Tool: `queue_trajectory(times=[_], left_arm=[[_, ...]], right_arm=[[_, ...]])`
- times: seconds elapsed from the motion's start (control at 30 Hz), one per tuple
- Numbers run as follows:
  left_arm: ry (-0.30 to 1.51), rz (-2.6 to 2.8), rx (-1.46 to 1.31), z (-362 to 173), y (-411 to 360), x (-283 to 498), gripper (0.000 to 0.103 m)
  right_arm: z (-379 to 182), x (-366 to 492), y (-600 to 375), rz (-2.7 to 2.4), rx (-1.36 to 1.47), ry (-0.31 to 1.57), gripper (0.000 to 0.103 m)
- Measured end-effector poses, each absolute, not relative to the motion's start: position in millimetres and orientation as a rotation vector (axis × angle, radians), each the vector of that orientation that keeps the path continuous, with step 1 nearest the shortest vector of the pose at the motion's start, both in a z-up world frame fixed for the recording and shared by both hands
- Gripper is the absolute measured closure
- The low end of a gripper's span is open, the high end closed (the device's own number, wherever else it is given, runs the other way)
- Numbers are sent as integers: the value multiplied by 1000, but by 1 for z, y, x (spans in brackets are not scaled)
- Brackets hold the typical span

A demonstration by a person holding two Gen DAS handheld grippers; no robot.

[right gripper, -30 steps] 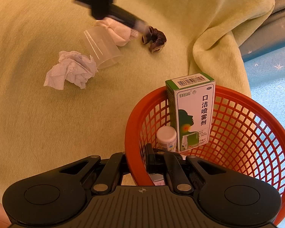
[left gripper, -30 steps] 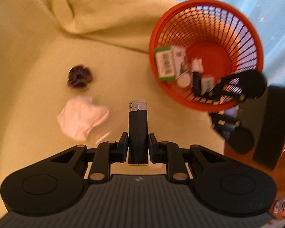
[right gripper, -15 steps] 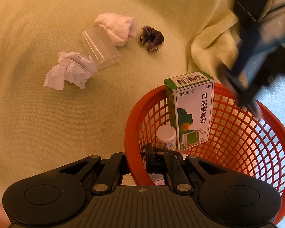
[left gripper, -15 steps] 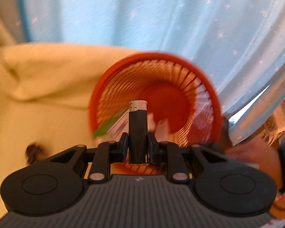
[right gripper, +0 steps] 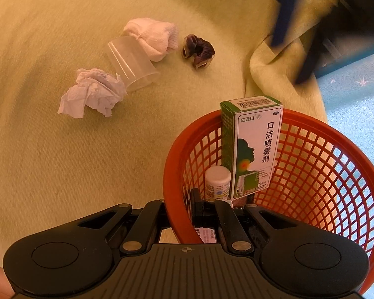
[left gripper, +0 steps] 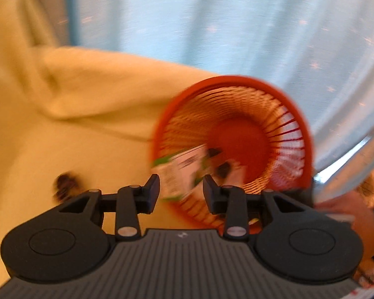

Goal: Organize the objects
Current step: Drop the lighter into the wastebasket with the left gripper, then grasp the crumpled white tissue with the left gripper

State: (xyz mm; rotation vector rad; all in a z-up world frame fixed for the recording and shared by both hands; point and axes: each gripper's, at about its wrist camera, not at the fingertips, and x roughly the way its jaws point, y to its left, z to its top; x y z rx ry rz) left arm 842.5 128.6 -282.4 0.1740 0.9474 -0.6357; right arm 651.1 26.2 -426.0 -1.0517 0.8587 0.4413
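The red mesh basket (right gripper: 311, 174) stands on the yellow-green blanket (right gripper: 62, 162), at the blanket's edge beside pale blue fabric (right gripper: 356, 104). Inside it, a green-and-white carton (right gripper: 254, 149) stands upright against the wall at 10 o'clock of the basket, with a small white-capped bottle (right gripper: 218, 182) touching its left side. The right gripper (right gripper: 179, 211) is clenched on the basket's near rim, one finger outside the wall and one inside. The left gripper (left gripper: 182, 191) is released, jaws spread with nothing between them, hovering over the basket (left gripper: 236, 134); that view is motion-blurred and the contents are unclear. On the blanket, at 10 to 11 o'clock from the basket, lie a dark scrunchie (right gripper: 198, 49), a white cloth bundle (right gripper: 153, 37), a clear plastic cup (right gripper: 132, 67) on its side touching the bundle, and a crumpled tissue (right gripper: 92, 92) just beside the cup.
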Motion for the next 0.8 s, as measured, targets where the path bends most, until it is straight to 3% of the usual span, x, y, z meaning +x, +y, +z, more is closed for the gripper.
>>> queue_trajectory(times=[0.37,0.8], left_arm=[[1035,-336,154,-305,225,813,71],[1114,-488,255,-365,200,782,52]], right_arm=[[-427,652,27,441,-1058,862,102],[-428,652,29,443,-1077,857,102]])
